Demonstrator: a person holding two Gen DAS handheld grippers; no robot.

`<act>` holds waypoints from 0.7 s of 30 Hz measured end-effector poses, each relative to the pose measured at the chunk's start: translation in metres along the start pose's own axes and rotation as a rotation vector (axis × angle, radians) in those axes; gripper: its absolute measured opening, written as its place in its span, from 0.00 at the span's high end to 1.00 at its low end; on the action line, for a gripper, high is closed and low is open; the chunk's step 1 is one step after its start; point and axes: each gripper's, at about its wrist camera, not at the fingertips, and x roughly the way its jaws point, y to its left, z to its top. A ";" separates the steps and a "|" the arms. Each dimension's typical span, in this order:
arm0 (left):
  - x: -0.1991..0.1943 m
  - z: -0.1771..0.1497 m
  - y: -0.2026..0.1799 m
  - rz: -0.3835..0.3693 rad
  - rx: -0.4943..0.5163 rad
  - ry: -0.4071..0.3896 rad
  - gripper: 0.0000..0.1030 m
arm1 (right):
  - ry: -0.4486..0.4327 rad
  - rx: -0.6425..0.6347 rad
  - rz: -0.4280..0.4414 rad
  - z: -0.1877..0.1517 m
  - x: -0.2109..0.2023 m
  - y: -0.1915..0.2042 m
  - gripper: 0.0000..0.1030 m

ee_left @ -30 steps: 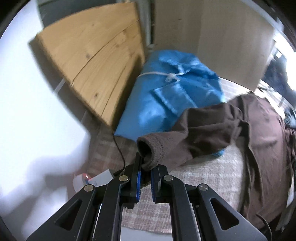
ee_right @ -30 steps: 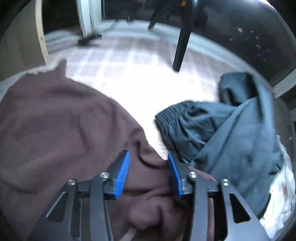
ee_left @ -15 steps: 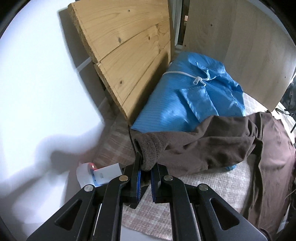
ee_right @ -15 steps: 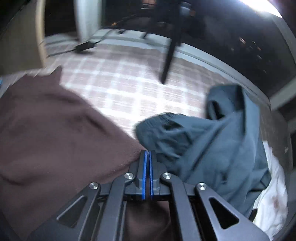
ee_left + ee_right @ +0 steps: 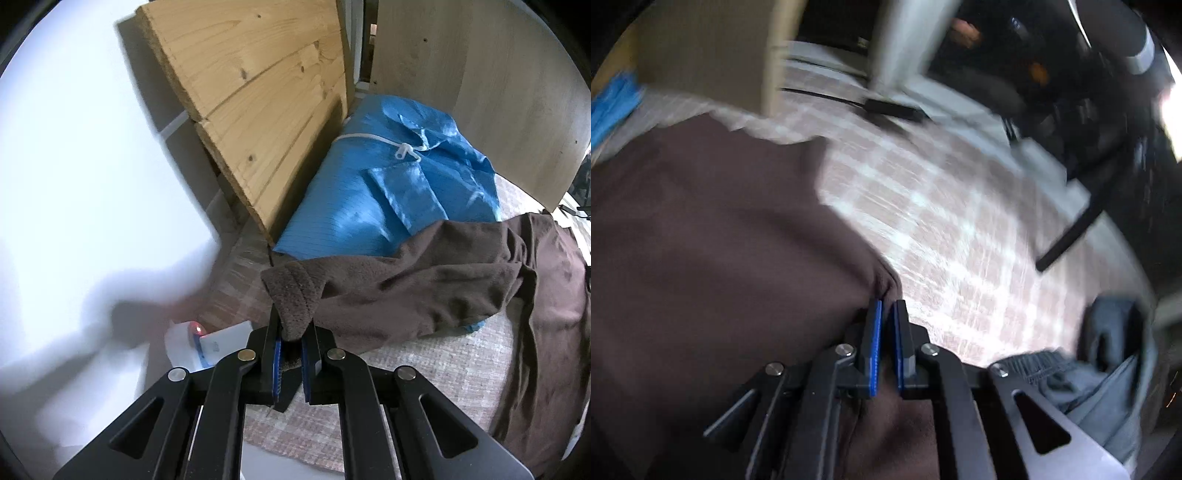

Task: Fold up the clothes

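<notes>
A brown fleece garment [image 5: 443, 280] lies spread over a checked sheet [image 5: 424, 365]. My left gripper [image 5: 291, 325] is shut on its ribbed sleeve cuff [image 5: 291, 295] and holds it up near the white wall. In the right wrist view the same brown garment [image 5: 720, 240] fills the left half. My right gripper [image 5: 888, 306] has its blue pads closing on a fold at the garment's edge, with brown fabric pinched between them. The view is blurred by motion.
A blue tied bag [image 5: 388, 199] lies under the sleeve, against a leaning wooden board [image 5: 258, 92] and a pale panel [image 5: 461, 74]. A white device with a red light [image 5: 195, 332] sits by the wall. A dark grey garment [image 5: 1108, 369] lies at right, a black cable [image 5: 1067, 236] beyond it.
The right gripper went from open around a brown fold to shut on it, then swung left, away from the grey garment. The left gripper kept its hold on the cuff and rolled slightly.
</notes>
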 end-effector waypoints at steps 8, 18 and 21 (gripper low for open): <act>0.009 -0.002 0.002 -0.014 0.029 0.022 0.89 | -0.043 0.078 -0.059 0.008 -0.023 -0.002 0.46; 0.013 -0.020 0.048 0.120 0.059 0.111 0.86 | -0.233 0.113 0.300 0.004 -0.137 0.055 0.46; -0.016 -0.037 0.052 0.099 0.027 0.070 0.91 | -0.244 0.041 0.343 -0.002 -0.146 0.093 0.60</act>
